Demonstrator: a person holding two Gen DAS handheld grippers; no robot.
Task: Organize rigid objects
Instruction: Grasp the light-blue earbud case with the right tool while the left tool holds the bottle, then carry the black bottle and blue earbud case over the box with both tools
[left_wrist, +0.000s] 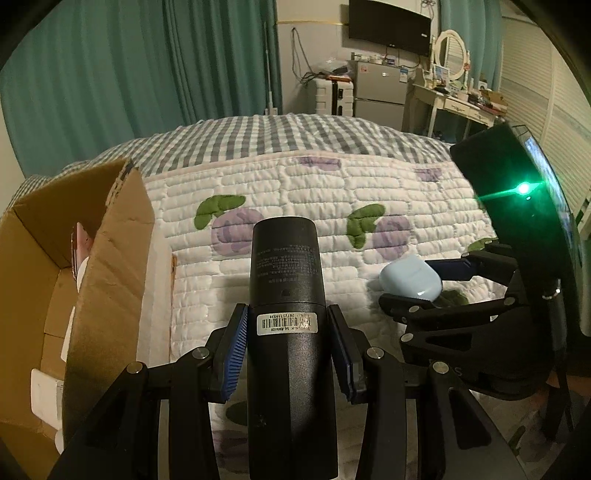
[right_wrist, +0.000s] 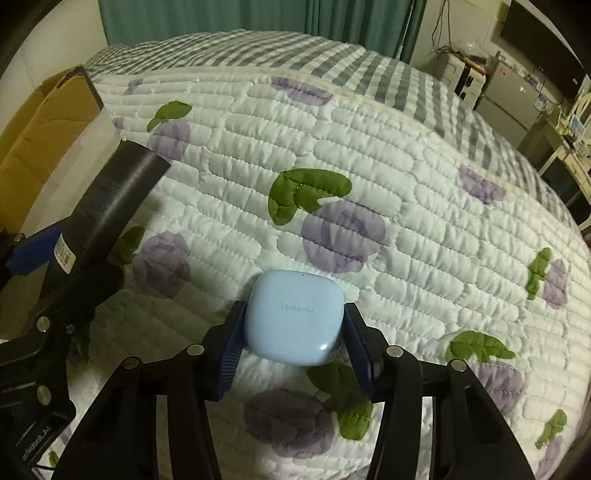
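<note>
The cardboard box on the quilted bed is the landmark here, and everything turns on who stands closer to it. The left gripper is clenched on a black cylindrical bottle, its blue pads pressed to the bottle's sides just behind the barcode label. The bottle's long axis runs straight out along the fingers, away from the hand, so it pokes forward roughly parallel to the box's near flap, with the open box just to its left.

Farther from the box, on the bottle's other side, the right gripper grasps a pale blue earbud case; the jaws sit against its two flanks and the case appears to rest on or just above the quilt.

By my reckoning the left hand is the nearer one, and its next move would be a swing sideways toward the box opening. The long bottle leads the way, so its far end must clear the raised flap before it can go down inside. The case has the whole bottle between it and the box.
</note>
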